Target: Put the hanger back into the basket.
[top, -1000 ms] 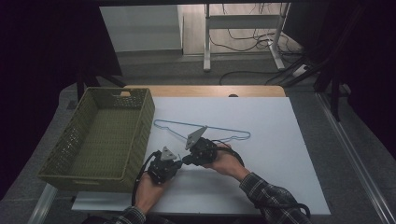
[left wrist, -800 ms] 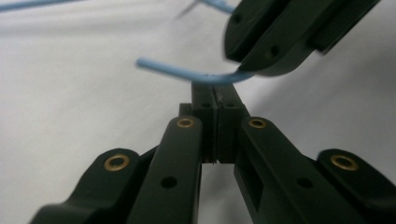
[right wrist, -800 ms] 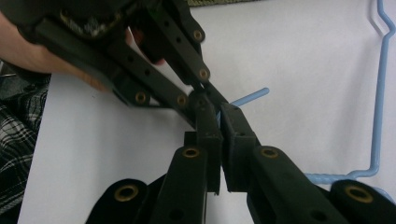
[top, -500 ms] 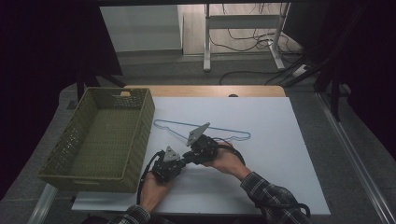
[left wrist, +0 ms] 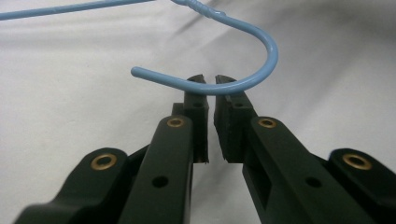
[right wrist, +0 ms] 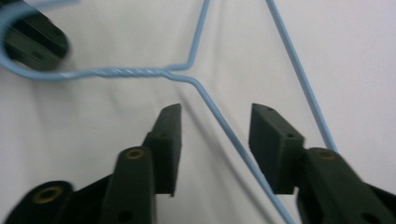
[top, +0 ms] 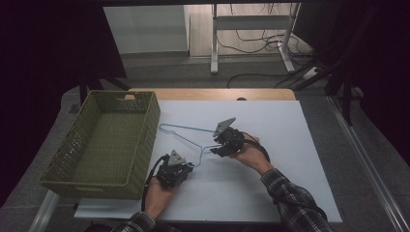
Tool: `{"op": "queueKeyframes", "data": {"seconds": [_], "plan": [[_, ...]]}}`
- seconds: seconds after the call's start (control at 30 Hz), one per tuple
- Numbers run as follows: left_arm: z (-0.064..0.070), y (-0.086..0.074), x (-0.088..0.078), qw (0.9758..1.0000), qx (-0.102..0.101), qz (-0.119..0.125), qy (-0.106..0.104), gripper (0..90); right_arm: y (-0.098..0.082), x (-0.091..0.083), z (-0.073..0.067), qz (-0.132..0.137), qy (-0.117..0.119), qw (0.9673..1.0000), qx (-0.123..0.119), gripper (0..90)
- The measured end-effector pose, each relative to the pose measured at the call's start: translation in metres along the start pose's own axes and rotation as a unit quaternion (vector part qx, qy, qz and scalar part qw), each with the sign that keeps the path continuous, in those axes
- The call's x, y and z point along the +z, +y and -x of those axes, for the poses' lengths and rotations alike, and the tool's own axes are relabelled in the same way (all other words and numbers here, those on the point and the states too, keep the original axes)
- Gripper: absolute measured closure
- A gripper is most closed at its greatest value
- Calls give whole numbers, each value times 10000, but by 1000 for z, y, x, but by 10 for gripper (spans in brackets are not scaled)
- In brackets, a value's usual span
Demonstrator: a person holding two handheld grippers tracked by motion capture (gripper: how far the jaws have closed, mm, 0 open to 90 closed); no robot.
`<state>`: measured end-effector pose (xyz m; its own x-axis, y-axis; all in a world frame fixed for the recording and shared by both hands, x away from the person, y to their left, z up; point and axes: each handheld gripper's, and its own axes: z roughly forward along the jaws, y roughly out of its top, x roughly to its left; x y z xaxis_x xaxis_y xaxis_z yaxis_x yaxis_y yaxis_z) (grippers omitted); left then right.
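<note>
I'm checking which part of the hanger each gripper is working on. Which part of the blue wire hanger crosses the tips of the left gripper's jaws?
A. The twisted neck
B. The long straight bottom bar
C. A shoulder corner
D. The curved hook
D: in the left gripper view the curved hook of the blue wire hanger lies across the tips of the left gripper.

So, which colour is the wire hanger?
Light blue; the hanger shows best in the left gripper view.
</note>
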<state>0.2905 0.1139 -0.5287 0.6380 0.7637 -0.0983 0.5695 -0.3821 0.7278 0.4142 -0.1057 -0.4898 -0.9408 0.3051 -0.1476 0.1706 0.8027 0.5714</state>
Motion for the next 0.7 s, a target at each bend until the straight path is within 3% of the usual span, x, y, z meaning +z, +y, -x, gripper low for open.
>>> {"op": "queueKeyframes", "data": {"seconds": [0.17,0.33,0.37,0.4,0.5,0.53,0.57,0.7], "plan": [[0,1,-1,10000,-7,41,-8,827,2,22,1,-179,-63,9994,-305,528],[0,2,-3,10000,-8,74,-16,820,4,31,0,-230,-201,9979,-570,643],[0,2,-3,10000,-11,90,-28,818,4,33,0,-204,-235,9974,-653,721],[0,2,-3,10000,-11,90,-28,813,4,33,0,-204,-235,9974,-653,721],[2,2,-4,10000,-2,65,-6,788,4,32,-4,-207,-334,9932,-1096,802],[2,2,-4,10000,-2,65,-6,778,4,32,-4,-207,-334,9932,-1096,802],[2,2,-5,10000,-11,50,56,759,6,25,-6,-78,-393,9911,-1267,855],[-5,3,-12,9996,-202,163,136,650,12,4,-1,233,-277,9959,-834,859]]}}
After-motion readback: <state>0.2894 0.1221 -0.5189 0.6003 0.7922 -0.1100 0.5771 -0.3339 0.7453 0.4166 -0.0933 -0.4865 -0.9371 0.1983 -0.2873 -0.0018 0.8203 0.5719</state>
